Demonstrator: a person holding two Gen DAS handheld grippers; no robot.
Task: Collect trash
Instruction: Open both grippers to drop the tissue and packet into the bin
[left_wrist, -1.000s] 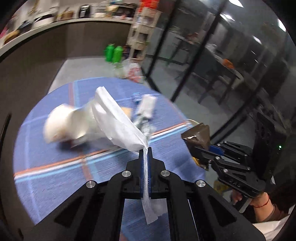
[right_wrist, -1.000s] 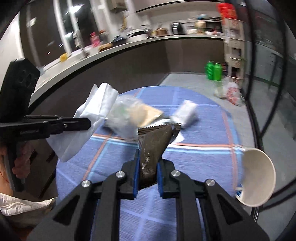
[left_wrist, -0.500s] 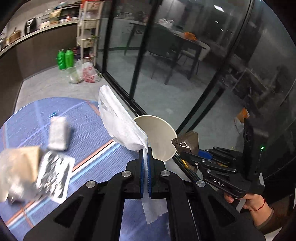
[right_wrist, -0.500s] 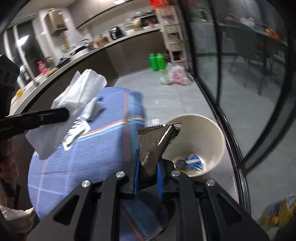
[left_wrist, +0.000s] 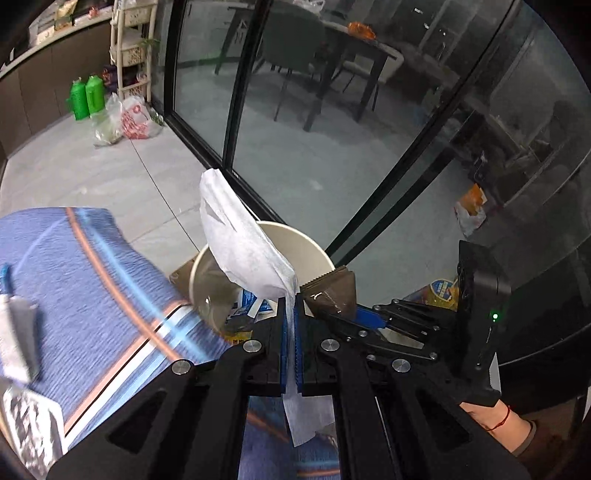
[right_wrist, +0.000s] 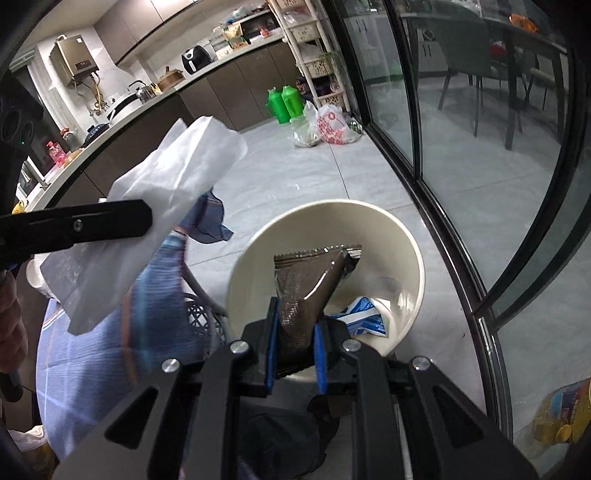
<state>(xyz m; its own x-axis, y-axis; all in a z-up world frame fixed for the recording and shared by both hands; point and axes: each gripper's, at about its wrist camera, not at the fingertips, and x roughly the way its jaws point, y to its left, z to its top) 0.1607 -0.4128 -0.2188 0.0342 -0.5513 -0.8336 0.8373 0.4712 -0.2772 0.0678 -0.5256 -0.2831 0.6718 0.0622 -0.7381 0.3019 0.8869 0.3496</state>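
A: What do the two grippers have, and where?

B: The left gripper is clamped right down on a white tissue, pinched at its lower edge, with the rest billowing toward eleven o'clock above the bin. The right gripper stands narrow, closed on a dark foil wrapper that hangs over the bin's mouth.

A: How will they handle?

B: Both look nearly weightless, I judge. The tissue is limp and may cling to the pads or drift when released. The wrapper is crinkly, glossy and probably slippery, so a grip low on its flat body, as now, seems safest.

A: Anything hard to read?

B: In the left wrist view the tissue covers much of the bin's interior, and only scraps of a blue-and-white packet show at the bottom. The tabletop's blue cloth is smeared by blur, and the items at nine o'clock cannot be identified. The person's hand is cut off at four o'clock.
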